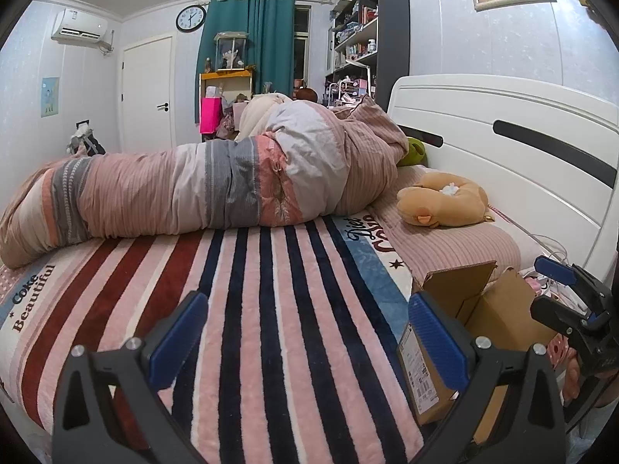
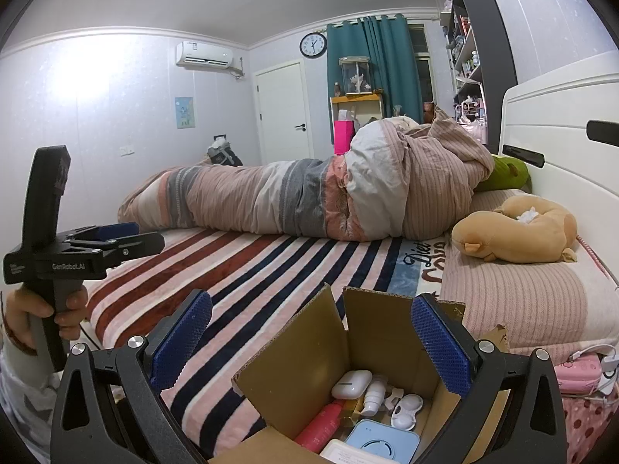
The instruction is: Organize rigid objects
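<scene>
The bed [image 2: 271, 266] with its striped blanket [image 1: 271, 309] carries a rolled quilt [image 2: 309, 201] and a plush toy [image 2: 518, 232] near the headboard. At the near edge of the bed stands an open cardboard box [image 2: 371, 344], flaps up. Inside it lie a red bottle [image 2: 321, 425], a pale blue flat device [image 2: 383, 442], a white earbud case [image 2: 351, 384], a small white bottle [image 2: 373, 398] and a white contact lens case [image 2: 404, 411]. These look light, stiff and smooth, so probably slippery; I would take each one across its narrow sides. The right tongs [image 2: 309, 332] hang spread above the box, holding nothing. The left tongs [image 1: 305, 332] are also spread and empty, over the blanket just beside the box.
</scene>
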A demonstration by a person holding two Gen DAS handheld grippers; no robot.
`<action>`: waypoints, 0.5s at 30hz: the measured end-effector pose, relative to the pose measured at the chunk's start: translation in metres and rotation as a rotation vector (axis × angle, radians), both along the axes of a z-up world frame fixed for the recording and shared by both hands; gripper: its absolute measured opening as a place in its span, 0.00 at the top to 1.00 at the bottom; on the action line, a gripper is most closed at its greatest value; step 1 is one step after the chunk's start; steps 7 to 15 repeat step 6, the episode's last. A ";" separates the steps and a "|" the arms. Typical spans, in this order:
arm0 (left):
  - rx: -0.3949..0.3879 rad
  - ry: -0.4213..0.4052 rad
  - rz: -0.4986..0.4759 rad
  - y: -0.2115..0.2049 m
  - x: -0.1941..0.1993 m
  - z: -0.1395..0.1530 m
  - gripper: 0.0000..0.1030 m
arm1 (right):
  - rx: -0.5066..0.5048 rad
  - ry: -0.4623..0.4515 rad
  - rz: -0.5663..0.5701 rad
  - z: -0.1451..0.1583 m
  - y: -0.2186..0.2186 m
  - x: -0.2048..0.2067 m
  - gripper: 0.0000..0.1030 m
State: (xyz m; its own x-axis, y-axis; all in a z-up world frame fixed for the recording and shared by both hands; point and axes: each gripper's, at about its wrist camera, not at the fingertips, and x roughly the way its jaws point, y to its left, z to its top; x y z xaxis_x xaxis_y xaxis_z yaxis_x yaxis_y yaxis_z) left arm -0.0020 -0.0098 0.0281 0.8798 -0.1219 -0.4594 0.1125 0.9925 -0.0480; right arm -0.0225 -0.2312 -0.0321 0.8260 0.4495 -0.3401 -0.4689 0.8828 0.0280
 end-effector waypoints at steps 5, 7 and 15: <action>0.000 0.001 0.000 0.000 0.000 0.000 0.00 | -0.001 -0.001 -0.003 0.000 0.001 -0.001 0.00; 0.000 0.000 0.001 0.000 0.000 0.000 0.00 | 0.000 0.000 -0.003 0.000 0.001 0.000 0.00; 0.000 0.000 0.001 0.000 0.000 0.000 0.00 | 0.000 0.000 -0.003 0.000 0.001 0.000 0.00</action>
